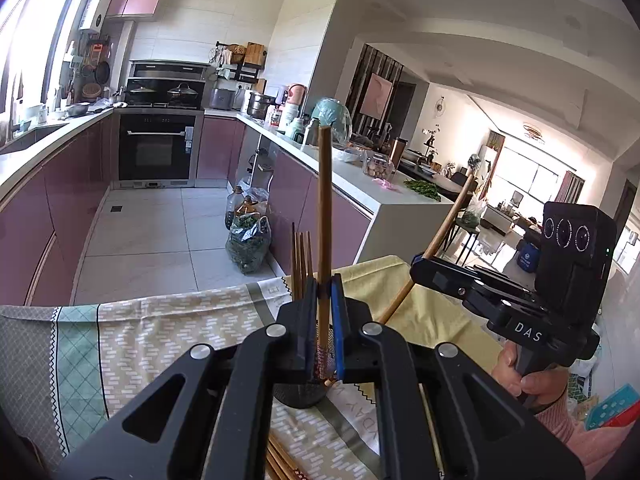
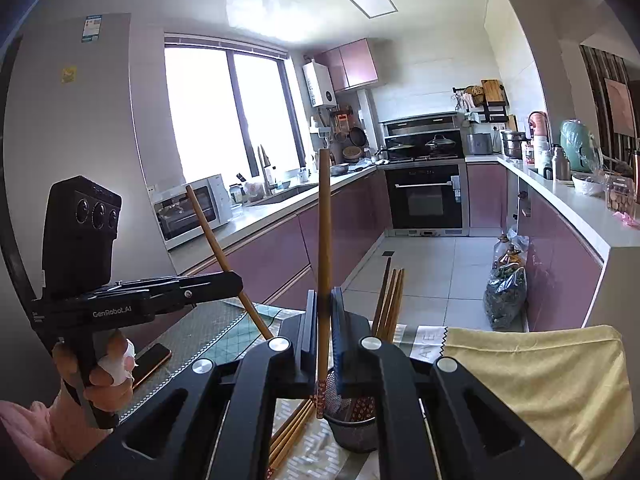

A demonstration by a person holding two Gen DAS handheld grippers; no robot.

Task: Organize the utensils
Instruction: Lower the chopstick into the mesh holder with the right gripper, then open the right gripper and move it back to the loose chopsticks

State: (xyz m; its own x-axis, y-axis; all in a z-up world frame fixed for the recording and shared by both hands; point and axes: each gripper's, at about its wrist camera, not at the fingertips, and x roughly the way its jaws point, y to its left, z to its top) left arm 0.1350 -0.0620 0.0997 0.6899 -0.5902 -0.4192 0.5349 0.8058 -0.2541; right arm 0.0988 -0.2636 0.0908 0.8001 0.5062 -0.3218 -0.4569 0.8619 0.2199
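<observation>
Covering the table (image 1: 120,340), a patterned cloth meets a yellow towel (image 2: 532,380) at 3 o'clock. Left gripper (image 1: 325,316) and right gripper (image 2: 322,328) each pinch a wooden chopstick (image 1: 324,208) above a black mesh holder (image 2: 352,428).

the mesh holder (image 2: 352,428) sits mostly behind the right tongs (image 2: 323,344), only its lower rim peeking out under them. loose chopsticks (image 2: 290,436) below the tongs get cut off by the bottom edge. In the left view the left tongs (image 1: 322,332) cover the holder's top, and the held chopstick (image 1: 323,208) tip is lost between the pads (image 1: 339,320)
</observation>
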